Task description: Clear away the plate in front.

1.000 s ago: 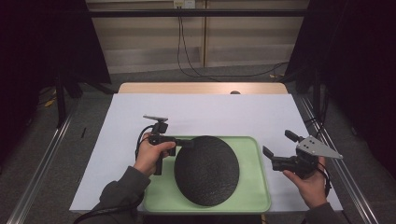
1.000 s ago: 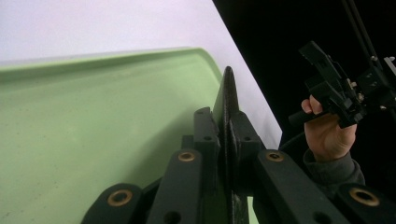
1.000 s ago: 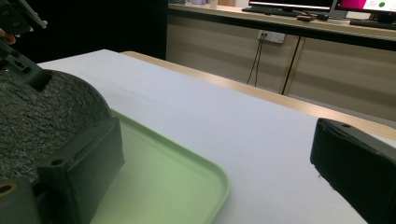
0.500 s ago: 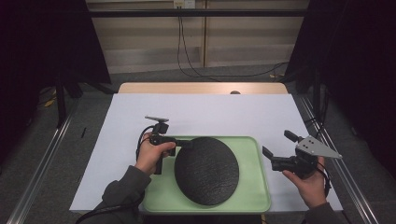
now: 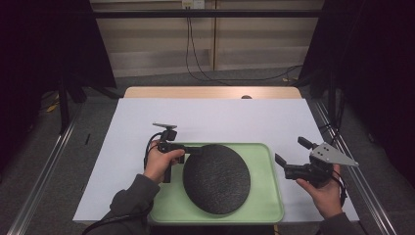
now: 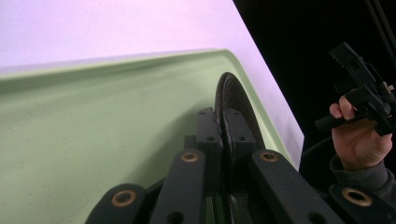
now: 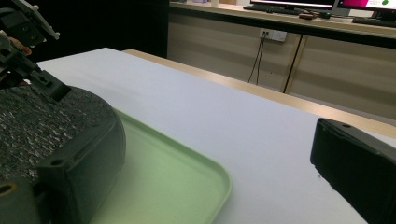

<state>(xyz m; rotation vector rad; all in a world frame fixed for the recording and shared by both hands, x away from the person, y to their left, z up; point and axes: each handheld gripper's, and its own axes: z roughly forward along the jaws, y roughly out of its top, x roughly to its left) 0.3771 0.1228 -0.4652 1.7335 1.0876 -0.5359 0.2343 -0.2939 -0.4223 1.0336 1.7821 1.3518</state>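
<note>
A round black disc (image 5: 217, 178) with a rough, grainy surface lies on a pale green tray (image 5: 166, 203) near the table's front. My left gripper (image 5: 198, 150) reaches in from the left and is shut on the disc's upper-left rim. In the left gripper view the two jaws (image 6: 219, 116) pinch the thin edge of the disc (image 6: 238, 98) over the tray (image 6: 93, 126). My right gripper (image 5: 291, 151) is held just right of the tray, open, with nothing between its jaws. The right gripper view looks across the disc (image 7: 37, 121) and the tray (image 7: 177, 172).
A white sheet (image 5: 220, 120) covers the table, with a strip of wood (image 5: 210, 92) at the far edge and a small dark thing (image 5: 246, 97) on it. Metal rails run along both sides. Cables hang against the back wall.
</note>
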